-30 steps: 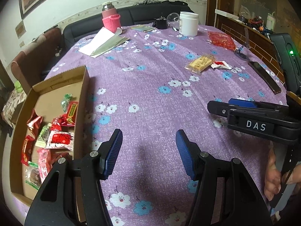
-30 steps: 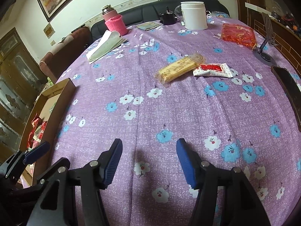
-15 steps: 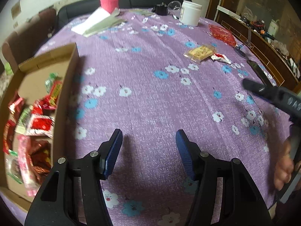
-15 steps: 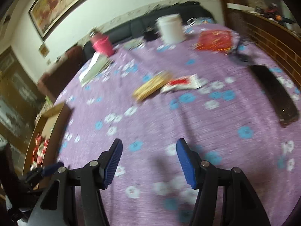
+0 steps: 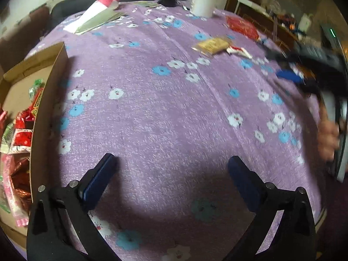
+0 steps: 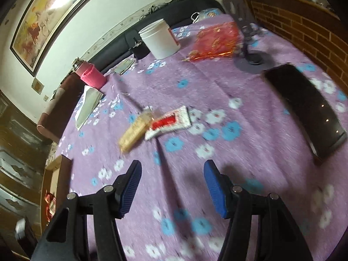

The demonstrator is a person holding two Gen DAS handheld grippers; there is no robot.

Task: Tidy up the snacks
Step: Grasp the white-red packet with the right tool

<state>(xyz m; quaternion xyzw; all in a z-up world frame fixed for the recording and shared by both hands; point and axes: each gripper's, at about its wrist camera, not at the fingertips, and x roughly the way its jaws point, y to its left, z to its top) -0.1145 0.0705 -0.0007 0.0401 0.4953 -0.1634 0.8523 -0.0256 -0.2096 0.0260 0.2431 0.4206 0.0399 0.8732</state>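
Note:
A yellow cracker pack (image 6: 134, 130) and a red-and-white snack packet (image 6: 168, 122) lie side by side on the purple flowered tablecloth; both also show in the left wrist view, cracker pack (image 5: 212, 45) and packet (image 5: 238, 51). My right gripper (image 6: 171, 174) is open and empty, hovering just short of the packet. It shows blurred at the right of the left wrist view (image 5: 289, 74). My left gripper (image 5: 171, 165) is open and empty over bare cloth. A cardboard box (image 5: 46, 91) at the left holds several red and green snack packs (image 5: 20, 134).
A white jar (image 6: 159, 39), a red foil bag (image 6: 215, 41), a phone stand (image 6: 250, 58) and a long black device (image 6: 304, 106) sit at the far and right side. A pink-sleeved flask (image 6: 90, 75) and folded papers (image 6: 88, 104) lie at the far left.
My right gripper has swung forward and right toward the two snacks, which now sit closer. My left gripper has opened wider and tilted down over the cloth.

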